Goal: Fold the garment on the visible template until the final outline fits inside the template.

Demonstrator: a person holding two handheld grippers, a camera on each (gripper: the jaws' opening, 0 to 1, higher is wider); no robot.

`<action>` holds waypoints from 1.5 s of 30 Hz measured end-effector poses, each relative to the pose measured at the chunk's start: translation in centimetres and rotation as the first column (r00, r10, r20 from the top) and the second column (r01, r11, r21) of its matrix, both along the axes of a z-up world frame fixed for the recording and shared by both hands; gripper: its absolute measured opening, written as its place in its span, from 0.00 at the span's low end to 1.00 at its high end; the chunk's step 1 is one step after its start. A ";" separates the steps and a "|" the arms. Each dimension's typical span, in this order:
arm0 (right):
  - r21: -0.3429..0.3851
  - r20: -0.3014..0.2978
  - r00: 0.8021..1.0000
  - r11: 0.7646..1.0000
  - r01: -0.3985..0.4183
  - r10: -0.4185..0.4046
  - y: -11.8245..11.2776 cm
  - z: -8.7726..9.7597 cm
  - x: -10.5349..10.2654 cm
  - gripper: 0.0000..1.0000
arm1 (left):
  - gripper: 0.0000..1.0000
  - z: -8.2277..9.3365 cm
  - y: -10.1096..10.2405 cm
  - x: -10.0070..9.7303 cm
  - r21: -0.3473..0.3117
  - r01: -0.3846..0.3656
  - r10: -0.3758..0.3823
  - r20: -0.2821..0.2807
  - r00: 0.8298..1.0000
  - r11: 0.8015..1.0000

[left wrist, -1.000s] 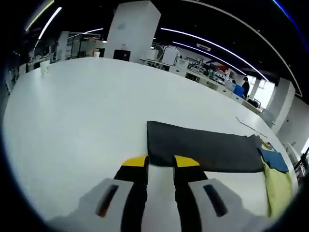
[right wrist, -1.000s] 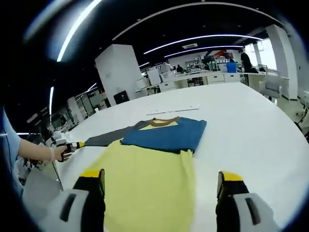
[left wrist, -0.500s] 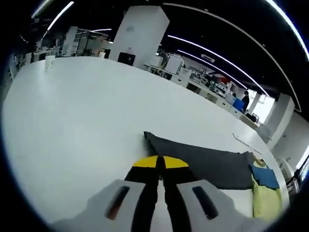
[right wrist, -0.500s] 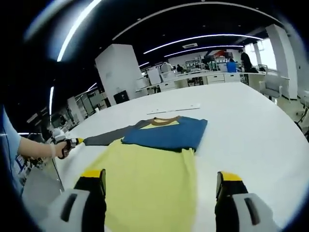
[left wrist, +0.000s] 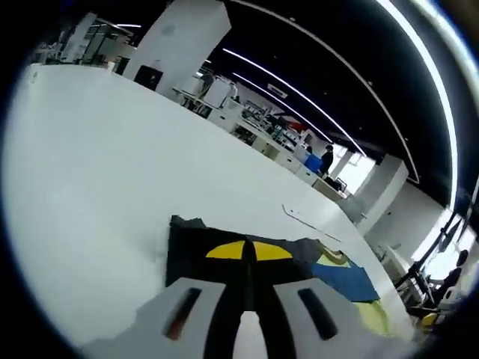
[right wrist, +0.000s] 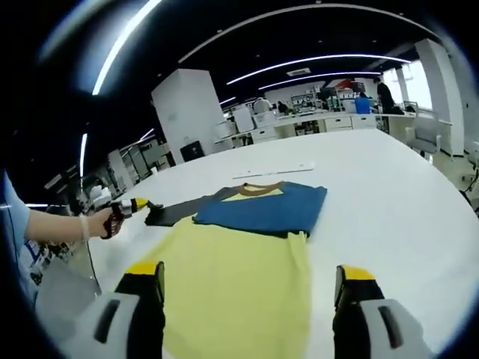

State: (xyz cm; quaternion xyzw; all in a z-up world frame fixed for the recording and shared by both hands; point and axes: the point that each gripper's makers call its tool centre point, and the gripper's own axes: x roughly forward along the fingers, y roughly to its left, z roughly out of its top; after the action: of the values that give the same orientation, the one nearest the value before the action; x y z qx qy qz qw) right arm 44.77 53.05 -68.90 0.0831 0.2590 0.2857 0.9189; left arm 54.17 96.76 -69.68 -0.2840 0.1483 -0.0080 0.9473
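A shirt lies flat on the white table (right wrist: pixel 389 187): yellow body (right wrist: pixel 232 277), blue panel (right wrist: pixel 262 209) folded across the top, brown collar (right wrist: pixel 258 187). Its dark grey sleeve (right wrist: pixel 179 212) reaches left. My left gripper (left wrist: pixel 248 250) is shut on the end of that sleeve (left wrist: pixel 187 243), which is raised and bunched toward the blue panel (left wrist: pixel 340 275). From the right gripper view, the left gripper (right wrist: pixel 138 206) is held in a person's hand (right wrist: pixel 93 223). My right gripper (right wrist: pixel 251 273) stands open above the yellow body, jaws wide apart, holding nothing.
A thin white strip (right wrist: pixel 273 170) lies on the table beyond the collar, also seen as a strip (left wrist: pixel 307 219) from the left. Desks, a white pillar (right wrist: pixel 183 112) and people stand far behind. Bare table (left wrist: pixel 90 164) spreads left of the sleeve.
The left gripper went from open to shut on the sleeve end, then lifted it and carried it toward the shirt body. The right gripper stayed open and still.
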 end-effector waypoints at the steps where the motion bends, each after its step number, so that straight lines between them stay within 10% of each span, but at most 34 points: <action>1: 0.004 -0.001 1.000 1.000 0.004 -0.004 -0.1 0.0 0.0 0.95 | 0.00 0.1 -1.0 0.3 0.007 0.017 -0.017 -0.003 1.000 1.000; 26: 0.038 -0.022 0.997 0.997 0.070 -0.069 -2.3 -0.9 -0.9 0.93 | 0.00 4.9 -17.5 7.2 -0.134 0.311 -0.300 0.092 0.949 0.941; 36: 0.037 -0.048 0.994 0.995 0.096 -0.094 -3.3 -1.9 -1.6 0.92 | 0.00 7.4 -25.2 9.0 -0.148 0.446 -0.426 0.148 0.893 0.883; 45: 0.026 -0.057 0.991 0.992 0.125 -0.124 -4.8 -2.4 -2.0 0.91 | 0.00 6.0 -32.2 9.0 -0.199 0.535 -0.521 0.123 0.845 0.821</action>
State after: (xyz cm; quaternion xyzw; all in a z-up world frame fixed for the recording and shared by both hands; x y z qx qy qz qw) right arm 42.80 48.29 -71.31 0.1204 0.2743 0.2292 0.9261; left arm 63.12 64.55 -63.67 -0.3369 0.1892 -0.2956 0.8737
